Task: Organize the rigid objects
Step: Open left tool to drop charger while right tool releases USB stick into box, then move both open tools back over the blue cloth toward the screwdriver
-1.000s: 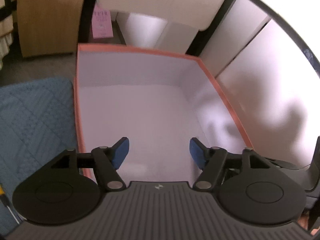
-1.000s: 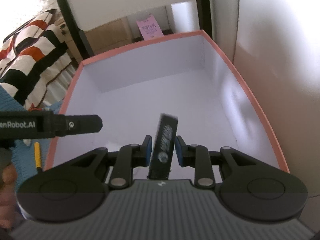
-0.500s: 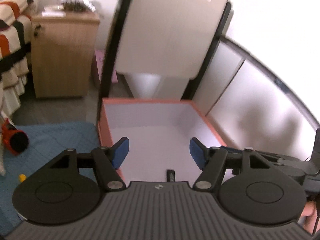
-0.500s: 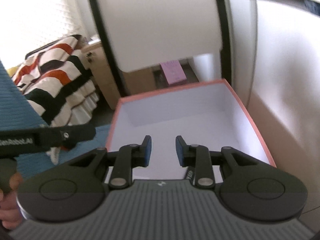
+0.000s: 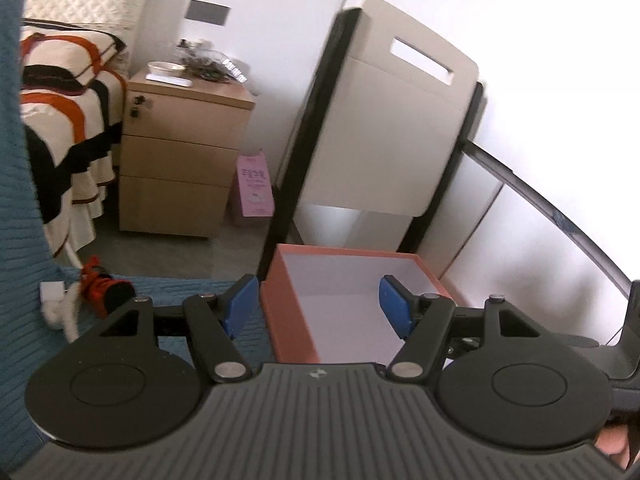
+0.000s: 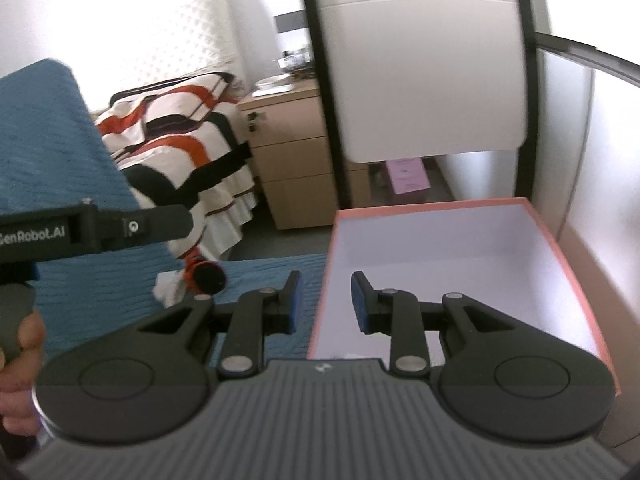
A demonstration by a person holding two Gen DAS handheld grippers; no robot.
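A: While we look along the left hand-held gripper [image 5: 316, 308], its blue pads [image 5: 394, 306] stand wide apart with nothing between them.

B: And our right hand-held gripper [image 6: 323, 302]?

A: Its pads sit narrower, a clear gap showing, and we see nothing held there either.

B: Where is the box [image 5: 288, 316]?

A: Just ahead of both, on the blue cloth [image 6: 256, 270]. It has a salmon rim and a white inside; what we can see of that inside is bare, though our grippers hide its near end.

B: Anything else on the cloth?

A: A red and black thing [image 6: 206, 276] lies left of the box, apart from it, beside something white. We cannot tell what either is.

B: And behind?

A: A wooden drawer unit [image 5: 180, 160], a striped bed [image 6: 180, 132], and a pale chair back [image 5: 384, 128] just past the box.
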